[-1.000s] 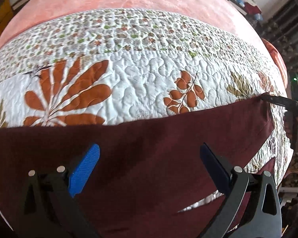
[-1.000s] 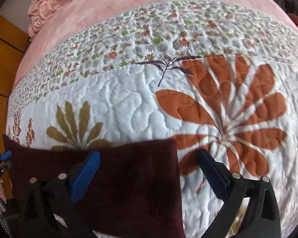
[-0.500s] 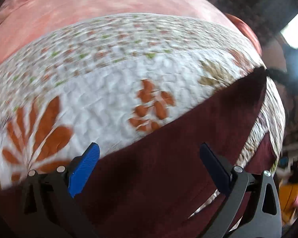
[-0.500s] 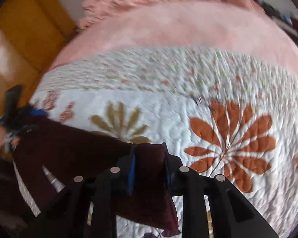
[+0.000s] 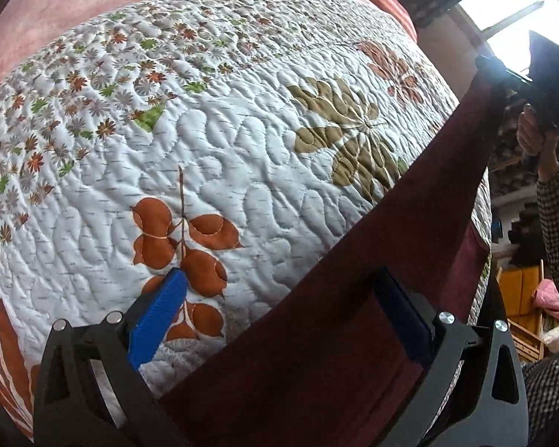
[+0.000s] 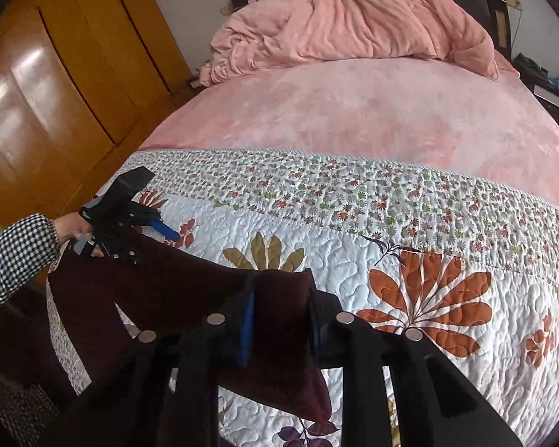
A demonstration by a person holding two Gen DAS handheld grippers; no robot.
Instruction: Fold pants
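The dark maroon pants [image 5: 354,316] stretch from the lower middle up to the right in the left wrist view, lifted over the quilt. My left gripper [image 5: 279,305] is open, its blue pads [image 5: 156,316] wide apart over the pants' edge. In the right wrist view my right gripper [image 6: 279,313] is shut on a bunched end of the pants [image 6: 175,290], held above the quilt. The left gripper [image 6: 130,223] shows there at the pants' far end. The right gripper [image 5: 518,74] shows at the top right of the left wrist view.
A white quilt with orange and olive leaf prints [image 6: 391,242] covers the bed's near part. Pink sheet [image 6: 354,111] and a heaped pink blanket [image 6: 354,26] lie beyond. A wooden wardrobe [image 6: 56,74] stands left of the bed.
My right gripper closed on the pants' end and lifted it off the quilt. Both views swung; the pants now hang taut between the two hands. The left gripper stayed open.
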